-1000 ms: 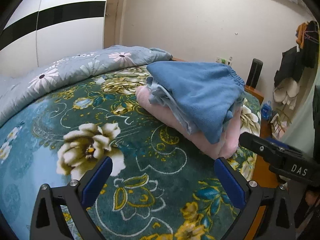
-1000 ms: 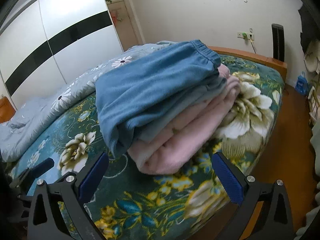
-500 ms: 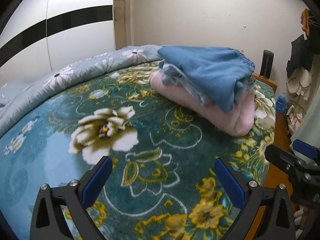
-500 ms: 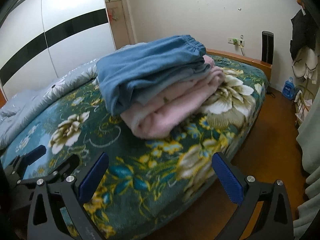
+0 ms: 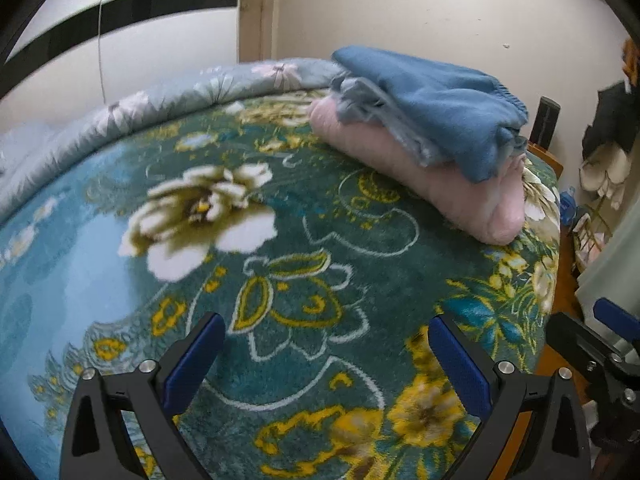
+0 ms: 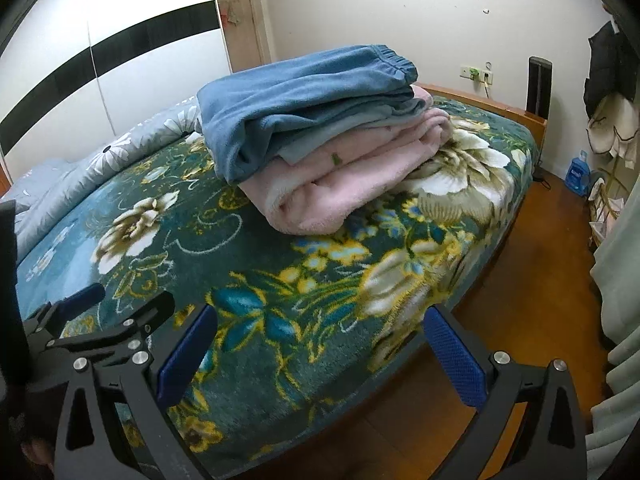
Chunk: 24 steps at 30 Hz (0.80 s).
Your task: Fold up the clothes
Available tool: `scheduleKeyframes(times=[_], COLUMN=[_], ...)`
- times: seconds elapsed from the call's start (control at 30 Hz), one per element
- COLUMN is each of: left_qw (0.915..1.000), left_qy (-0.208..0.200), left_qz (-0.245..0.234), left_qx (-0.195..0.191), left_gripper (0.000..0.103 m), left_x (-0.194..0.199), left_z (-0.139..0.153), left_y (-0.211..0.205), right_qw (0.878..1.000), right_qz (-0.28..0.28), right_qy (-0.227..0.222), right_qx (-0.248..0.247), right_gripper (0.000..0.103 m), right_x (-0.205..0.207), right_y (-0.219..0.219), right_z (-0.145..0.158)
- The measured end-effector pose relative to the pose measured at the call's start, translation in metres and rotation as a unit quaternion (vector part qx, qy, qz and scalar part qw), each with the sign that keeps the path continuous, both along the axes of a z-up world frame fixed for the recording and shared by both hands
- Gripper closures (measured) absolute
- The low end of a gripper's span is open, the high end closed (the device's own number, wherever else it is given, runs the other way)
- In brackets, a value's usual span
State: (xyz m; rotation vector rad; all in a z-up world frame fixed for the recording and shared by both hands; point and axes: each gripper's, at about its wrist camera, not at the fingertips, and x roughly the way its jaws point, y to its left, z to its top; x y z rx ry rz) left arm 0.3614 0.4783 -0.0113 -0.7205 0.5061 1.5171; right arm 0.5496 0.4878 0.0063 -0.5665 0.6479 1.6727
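A folded blue garment (image 5: 436, 108) (image 6: 296, 96) lies on top of a folded pink one (image 5: 420, 176) (image 6: 352, 172), stacked on the green floral blanket (image 5: 248, 280) (image 6: 280, 280) of the bed. My left gripper (image 5: 326, 360) is open over the blanket, well short of the stack, holding nothing. My right gripper (image 6: 320, 352) is open too, hanging over the bed's near edge, empty. The left gripper's side (image 6: 100, 328) shows at the lower left of the right wrist view.
A grey flowered quilt (image 5: 160, 100) lies bunched along the far side of the bed. A white wardrobe with a black stripe (image 6: 100, 60) stands behind. The wooden floor (image 6: 532, 280) lies right of the bed, with a blue bottle (image 6: 578, 174), hanging clothes and a pale curtain (image 6: 620, 280).
Both grippers have drawn back from the stack, which now looks smaller and farther off. The right one has moved out over the bed's edge. Both stayed open and empty.
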Motion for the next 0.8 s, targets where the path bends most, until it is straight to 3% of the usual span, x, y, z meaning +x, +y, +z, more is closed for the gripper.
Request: scheduleKeyframes(times=[0.13,0.8], left_qw=[0.9990,0.9992], left_qy=[-0.039,-0.032], left_qz=[0.020,0.023], left_qx=[-0.002,-0.010], left_gripper=[0.000,0.000], left_x=[-0.014,-0.013], left_z=[-0.004,-0.008], left_y=[0.000,0.002], right_qw=[1.000,1.000], right_qz=[-0.004,0.009], right_qy=[-0.003,-0.010], right_qx=[-0.002,-0.020], right_gripper=[0.000,0.000], right_x=[0.003,-0.006], right_y=[0.000,-0.003], right_z=[-0.001,-0.012])
